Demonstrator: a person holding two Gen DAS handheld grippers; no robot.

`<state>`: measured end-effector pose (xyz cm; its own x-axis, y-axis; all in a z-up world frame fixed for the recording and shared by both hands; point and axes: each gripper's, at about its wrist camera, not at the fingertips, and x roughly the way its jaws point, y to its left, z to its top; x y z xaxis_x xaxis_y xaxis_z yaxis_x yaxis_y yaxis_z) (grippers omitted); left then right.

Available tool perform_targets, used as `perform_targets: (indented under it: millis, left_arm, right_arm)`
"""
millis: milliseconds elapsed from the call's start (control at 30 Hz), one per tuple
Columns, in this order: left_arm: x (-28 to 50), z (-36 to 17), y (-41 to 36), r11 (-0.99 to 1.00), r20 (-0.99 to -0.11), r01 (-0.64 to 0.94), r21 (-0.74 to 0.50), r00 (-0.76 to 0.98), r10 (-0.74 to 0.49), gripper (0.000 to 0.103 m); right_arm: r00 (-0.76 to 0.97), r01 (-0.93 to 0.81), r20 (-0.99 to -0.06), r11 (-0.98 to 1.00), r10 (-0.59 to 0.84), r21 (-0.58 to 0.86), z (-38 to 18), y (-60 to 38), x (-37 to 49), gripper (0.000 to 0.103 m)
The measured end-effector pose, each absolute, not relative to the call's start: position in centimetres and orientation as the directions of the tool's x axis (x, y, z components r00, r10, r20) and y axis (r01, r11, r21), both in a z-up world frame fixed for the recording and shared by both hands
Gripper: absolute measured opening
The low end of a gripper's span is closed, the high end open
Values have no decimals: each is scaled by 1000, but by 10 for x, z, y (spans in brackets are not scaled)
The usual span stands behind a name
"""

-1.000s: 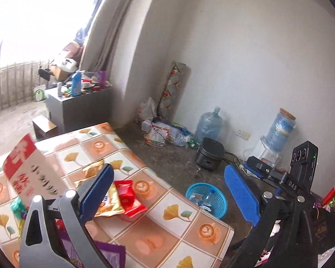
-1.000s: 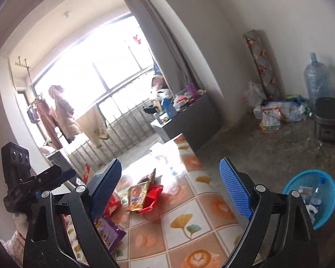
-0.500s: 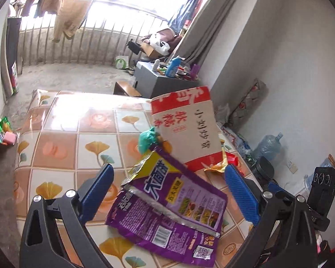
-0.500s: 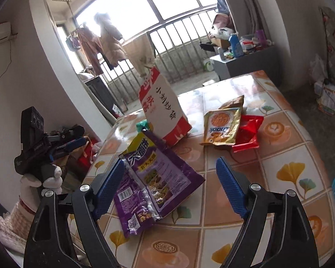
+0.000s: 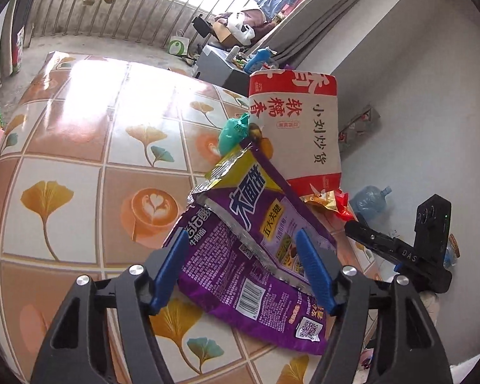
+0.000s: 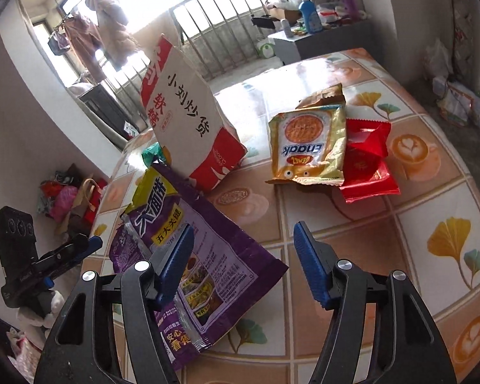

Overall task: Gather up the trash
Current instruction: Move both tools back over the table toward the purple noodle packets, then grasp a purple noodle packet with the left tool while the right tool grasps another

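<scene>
**Claws closing in over the purple wrappers**

Both claws hang just above the tiled bench [image 5: 64, 166] with their jaws apart and nothing pinched; each has just been narrowing. The left claw [image 5: 241, 262] straddles the two stacked purple snack bags [image 5: 259, 249], which lie between its blue pads without being pressed. The right claw [image 6: 243, 256] has the same bags' right edge under its left pad, and bare bench beneath the rest of its gap.

Going from biggest to smallest, the trash on the bench is: a tall red-and-cream paper bag [image 6: 188, 118] standing tilted behind the purple bags, the purple bags themselves, a yellow snack packet [image 6: 307, 147] lying partly over a red wrapper [image 6: 368, 166] further right, and a small green crumpled scrap [image 5: 232, 132] tucked beside the paper bag's foot.

The step in hand looks like the first pickup, with the purple bags the likely target. To do it well, the left claw should probably drop until one pad slides under the lifted foil edge, then close fully: flat film will slip from a half grip. Taking both layers together would save a trip. The right claw is better spent on the yellow packet than crowding the same bag.
</scene>
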<state>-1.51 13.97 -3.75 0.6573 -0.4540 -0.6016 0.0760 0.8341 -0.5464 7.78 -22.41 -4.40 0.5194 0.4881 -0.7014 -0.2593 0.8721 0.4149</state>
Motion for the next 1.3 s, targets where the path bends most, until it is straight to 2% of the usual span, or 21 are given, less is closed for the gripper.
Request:
perform_targets:
  millis: [200,333,400,467,533,600,767,1033,1200,1300]
  left_arm:
    - [16,-64,130,822,-647,54,-567,588,-486,42]
    - [23,-73,121,834,-690,43,-549,539,-482,38]
    - [22,-72,116,840,-701,46,-541,527,-480,38]
    - [21,-73,113,838,-704,42,-543,520,-483,38]
    - [18,-73,108,835,-708,43,-549,507,-492,38]
    - [15,-72,100,833,-714,54,-550,487,-503,38]
    - [14,-75,74,782,-710,85,-617,368,-600,37]
    - [28,-56,-1,704,-639,297,-645,296,-710,37]
    - [45,-79,-57,675,-665,321,-665,158,-730,30]
    - [49,-92,-74,620,-627,299,-726,82,-774,25]
  right_arm:
    - [445,-177,-738,858,507,483,-66,-243,62,61]
    - [417,-164,-706,811,573,562,-75,-246,49,59]
    - [394,-174,-695,792,601,585,-78,-241,45,50]
    - [363,-180,-692,776,624,605,-83,-235,44,28]
    - [346,-170,-693,768,633,617,-87,-233,44,17]
    - [351,-171,-685,763,639,624,-84,-237,44,13]
    - [400,-159,-698,795,594,585,-70,-272,36,10]
    - [439,-89,-732,836,521,542,-64,-330,4,10]
    - [489,-66,-678,798,550,600,-50,-354,-17,10]
    - [523,-82,-613,751,592,655,-37,-367,-24,10]
